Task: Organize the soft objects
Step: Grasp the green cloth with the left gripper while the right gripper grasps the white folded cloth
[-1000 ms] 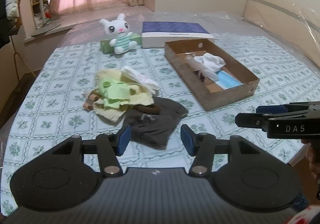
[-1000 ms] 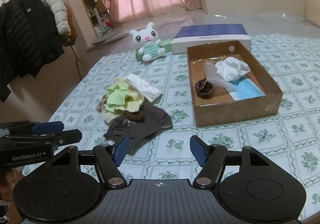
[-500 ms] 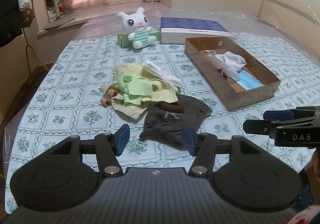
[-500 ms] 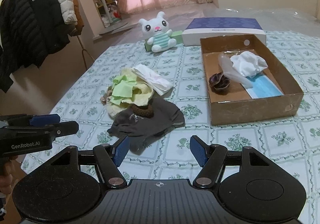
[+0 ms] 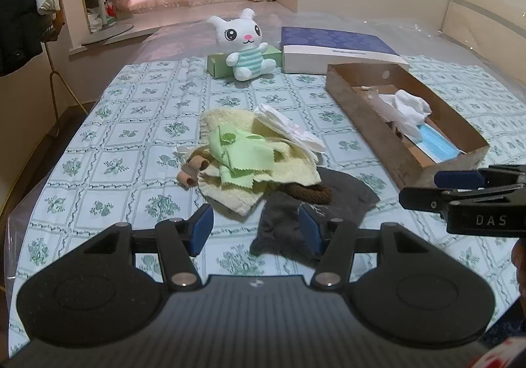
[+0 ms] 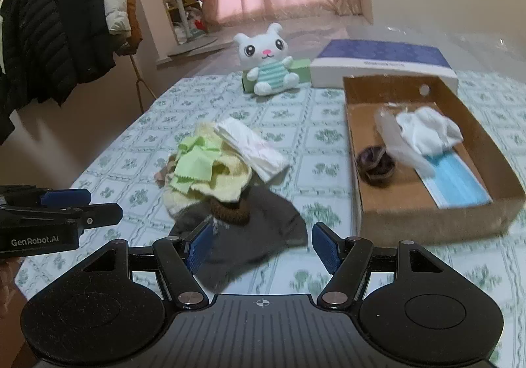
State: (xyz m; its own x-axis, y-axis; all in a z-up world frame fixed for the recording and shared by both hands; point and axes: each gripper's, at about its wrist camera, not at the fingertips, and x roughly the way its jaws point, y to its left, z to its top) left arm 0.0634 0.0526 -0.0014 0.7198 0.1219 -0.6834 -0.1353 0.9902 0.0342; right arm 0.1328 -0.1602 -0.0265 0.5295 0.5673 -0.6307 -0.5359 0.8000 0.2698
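One heap [image 5: 259, 167] (yellow, green), grey cloth [image 5: 315, 207]

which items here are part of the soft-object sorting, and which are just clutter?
Job items:
- cardboard box, holding blue mask and white cloth
- grey cloth
- brown hair tie
- yellow towel
- green cloths
- white pad

Lying about:
- plush bunny
- green carton
- purple-lidded box
- jackets
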